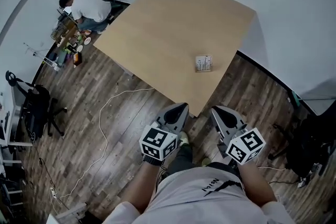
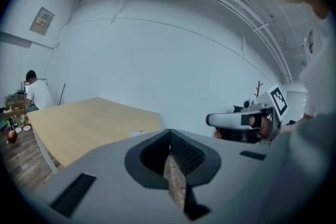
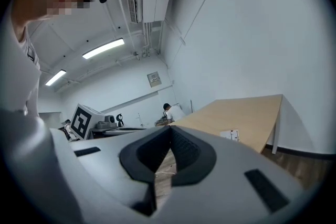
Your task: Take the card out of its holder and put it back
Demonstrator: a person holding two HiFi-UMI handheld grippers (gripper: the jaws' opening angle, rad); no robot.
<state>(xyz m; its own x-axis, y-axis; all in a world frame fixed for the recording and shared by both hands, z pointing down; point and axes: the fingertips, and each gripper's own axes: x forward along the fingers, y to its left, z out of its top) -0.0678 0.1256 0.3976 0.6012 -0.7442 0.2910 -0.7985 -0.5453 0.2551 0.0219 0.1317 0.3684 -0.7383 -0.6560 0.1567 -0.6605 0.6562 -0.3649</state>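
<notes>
A small clear holder with a white card [image 1: 203, 63] stands on the wooden table [image 1: 173, 23], near its right front edge. It shows small and far in the left gripper view as the holder [image 2: 137, 133] and in the right gripper view as the holder [image 3: 231, 135]. My left gripper [image 1: 179, 108] and right gripper [image 1: 217, 110] are held close to my body, off the table's near corner, both pointing toward it. Each is shut with nothing between its jaws, as the left gripper [image 2: 169, 136] and right gripper [image 3: 169, 134] show in their own views.
A person in a white shirt [image 1: 86, 8] sits at the far left beside cluttered items [image 1: 71, 42]. A black office chair [image 1: 37, 105] and a white cable [image 1: 105, 128] are on the wood floor. Dark equipment [image 1: 315, 149] stands at the right.
</notes>
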